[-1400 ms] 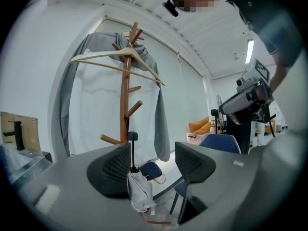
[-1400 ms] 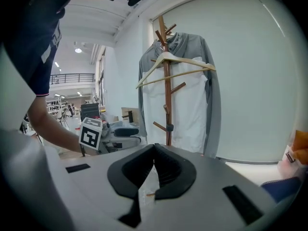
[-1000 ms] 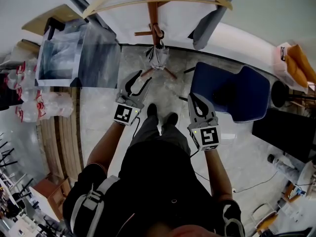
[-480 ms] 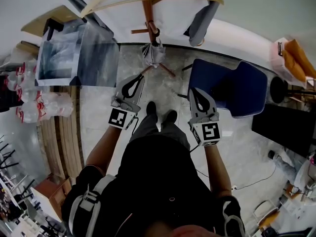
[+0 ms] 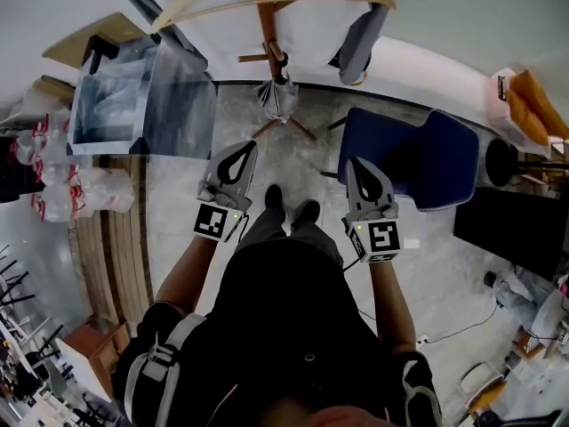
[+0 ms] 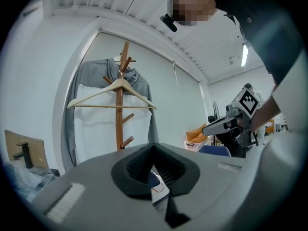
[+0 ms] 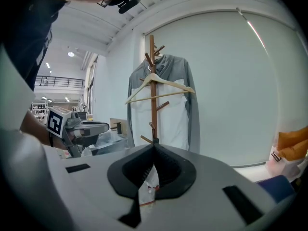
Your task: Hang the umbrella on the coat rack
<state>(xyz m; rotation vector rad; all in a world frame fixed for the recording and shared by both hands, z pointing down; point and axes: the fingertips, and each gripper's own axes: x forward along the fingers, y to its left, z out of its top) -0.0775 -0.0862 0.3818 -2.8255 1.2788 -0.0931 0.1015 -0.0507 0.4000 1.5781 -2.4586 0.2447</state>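
The folded grey umbrella point(image 5: 278, 99) hangs by its hooked handle from a low peg on the coat rack point(image 5: 262, 7). Its canopy droops down the wooden pole toward the rack's splayed feet. It hangs in the same spot as a second ago and nothing is holding it.

Your left tool point(image 5: 244, 149) sits on your side of the rack, well apart from the umbrella and pointing toward it. Its jaws have just been closing and now meet, tips together, with nothing between them. In the left gripper view only the floor shows through the dark opening behind the tips point(image 6: 154, 146), and the rack point(image 6: 119, 124) stands beyond.

Your right tool point(image 5: 357, 164) is level with the left one, also facing the rack and clear of it. Its jaws are together and empty point(image 7: 154, 147), with the rack point(image 7: 153, 105) upright ahead.

Higher on the rack, a wooden hanger point(image 5: 213, 9) spreads across the pole and a grey garment point(image 5: 356, 43) drapes behind it. A blue chair point(image 5: 418, 163) stands to the right of the rack's base, behind your right tool.

Both tools have eased back slightly from the rack over the last second. With the umbrella hooked and both tools empty, the hanging looks finished, and you seem to be backing away.
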